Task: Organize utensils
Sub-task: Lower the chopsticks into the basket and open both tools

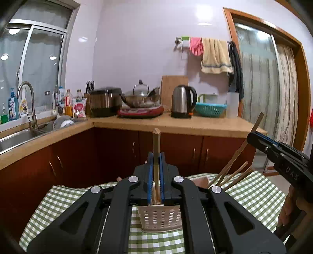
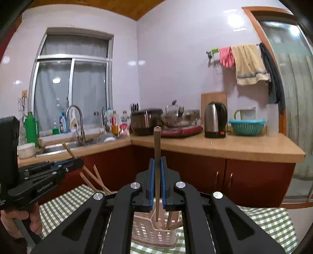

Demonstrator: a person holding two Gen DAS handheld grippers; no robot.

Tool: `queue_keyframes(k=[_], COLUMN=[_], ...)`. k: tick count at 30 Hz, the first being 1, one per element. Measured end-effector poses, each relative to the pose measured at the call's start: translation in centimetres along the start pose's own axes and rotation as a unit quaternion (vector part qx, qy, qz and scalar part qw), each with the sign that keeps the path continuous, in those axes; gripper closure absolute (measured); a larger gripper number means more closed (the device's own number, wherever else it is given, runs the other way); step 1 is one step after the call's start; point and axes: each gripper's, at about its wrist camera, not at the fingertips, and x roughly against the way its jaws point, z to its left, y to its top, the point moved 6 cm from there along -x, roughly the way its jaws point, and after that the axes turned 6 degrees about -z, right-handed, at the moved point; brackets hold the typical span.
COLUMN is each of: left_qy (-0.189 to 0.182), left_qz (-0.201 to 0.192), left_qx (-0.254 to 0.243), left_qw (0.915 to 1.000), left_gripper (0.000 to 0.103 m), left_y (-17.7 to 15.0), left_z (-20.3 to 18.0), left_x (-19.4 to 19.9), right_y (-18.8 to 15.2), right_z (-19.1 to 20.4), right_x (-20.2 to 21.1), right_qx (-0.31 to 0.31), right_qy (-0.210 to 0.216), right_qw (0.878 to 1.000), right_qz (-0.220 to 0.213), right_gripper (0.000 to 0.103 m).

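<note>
Pale tiled walls (image 2: pixel 166 68) meet at a corner above an L-shaped counter (image 1: pixel 176 125) with dark red cabinets (image 1: pixel 215 152) beneath. A curtained window (image 2: pixel 72 86) sits over the sink (image 1: pixel 17 136) on the left; a wood-framed glass door (image 1: pixel 260 78) stands at the right. Ceiling light (image 1: pixel 204 16) glares off the tiles.

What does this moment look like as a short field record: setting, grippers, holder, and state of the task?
setting: kitchen; green checked tablecloth in front of a wooden counter
left gripper: shut on a chopstick, upright
right gripper: shut on a second chopstick, upright
holder: pale perforated basket on the cloth, more chopsticks leaning in it
task state: both held chopsticks above the basket, not yet released
</note>
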Motion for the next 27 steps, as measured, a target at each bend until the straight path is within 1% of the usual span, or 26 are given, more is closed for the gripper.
queue_keyframes(k=[4, 10, 22, 27], left_qy=[0.002, 0.003, 0.007, 0.006], left_qz=[0.020, 0.034, 0.055, 0.064], left_qx=[-0.005, -0.011, -0.014, -0.012], left_qw=[0.9998, 0.9994, 0.9984, 0.9978], left_gripper=[0.097, 0.097, 0.097, 0.094], left_y=[-1.4, -3.0, -5.2, -5.8], left_z=[0.1, 0.3, 0.7, 0.8], left_x=[-1.6, -2.9, -4.7, -5.0], right_y=[-2.0, -3.8, -5.9, -6.0], right_z=[-0.1, -0.1, -0.4, -0.3], right_x=[-1.2, -2.4, -3.9, -4.0], right_qx=[0.001, 0.010, 0.010, 0.008], right_qy=[0.000, -0.005, -0.016, -0.016], right_qw=[1.000, 0.999, 0.996, 0.996], right_qz=[0.026, 0.050, 0.084, 0.088], right_gripper=[0.096, 0.096, 0.096, 0.096])
